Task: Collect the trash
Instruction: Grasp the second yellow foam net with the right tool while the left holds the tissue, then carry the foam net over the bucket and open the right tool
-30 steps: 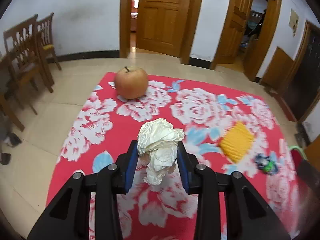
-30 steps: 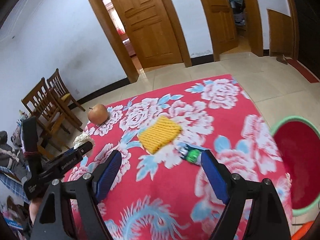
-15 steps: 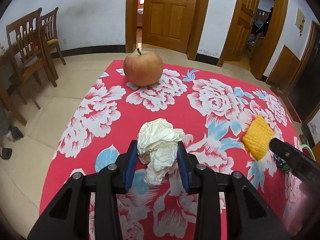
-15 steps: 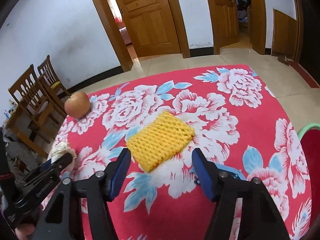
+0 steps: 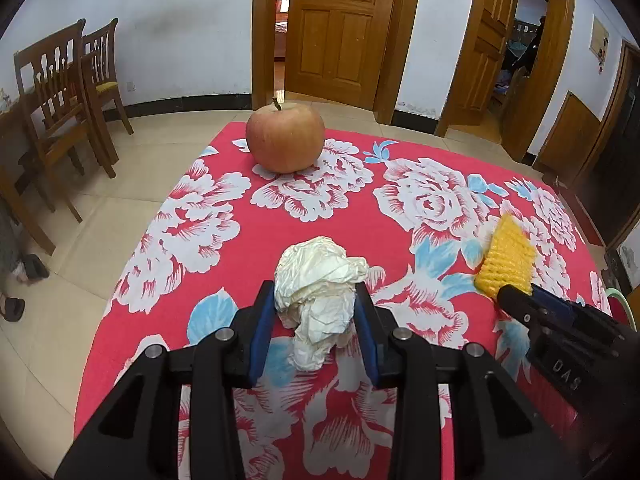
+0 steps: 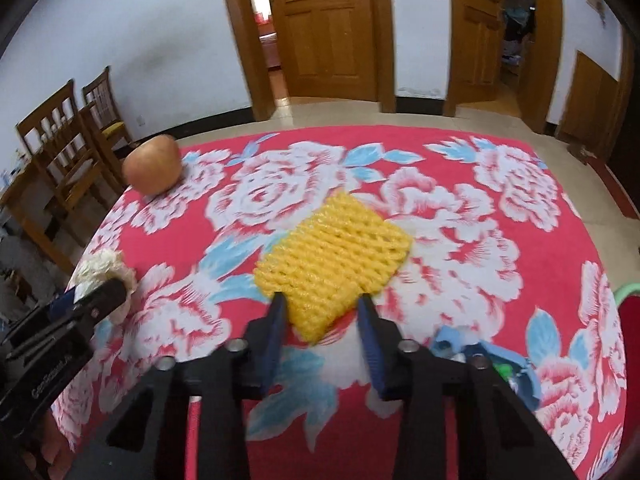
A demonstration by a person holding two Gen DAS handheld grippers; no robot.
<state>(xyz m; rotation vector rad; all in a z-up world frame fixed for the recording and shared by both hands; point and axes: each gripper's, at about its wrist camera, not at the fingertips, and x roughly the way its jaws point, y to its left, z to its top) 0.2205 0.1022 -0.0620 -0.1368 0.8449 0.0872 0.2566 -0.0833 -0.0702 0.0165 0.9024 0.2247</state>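
Observation:
My left gripper (image 5: 316, 300) is shut on a crumpled white paper ball (image 5: 320, 280), held just above the red flowered tablecloth (image 5: 240, 240). The ball also shows in the right wrist view (image 6: 102, 270). My right gripper (image 6: 322, 310) is open, its blue pads either side of the near corner of a yellow foam fruit net (image 6: 336, 256) lying flat on the cloth. The net also shows in the left wrist view (image 5: 506, 260), with the right gripper's fingers (image 5: 520, 304) at its near edge.
An apple (image 5: 285, 138) sits at the table's far left corner. A blue and green wrapper (image 6: 492, 364) lies right of my right gripper. A red bin with a green rim (image 6: 628, 312) stands past the table's right edge. Wooden chairs (image 5: 68, 92) stand at left.
My right gripper moved forward and left to the yellow net and its jaws narrowed around the net's corner. My left gripper kept hold of the paper ball and moved toward the apple.

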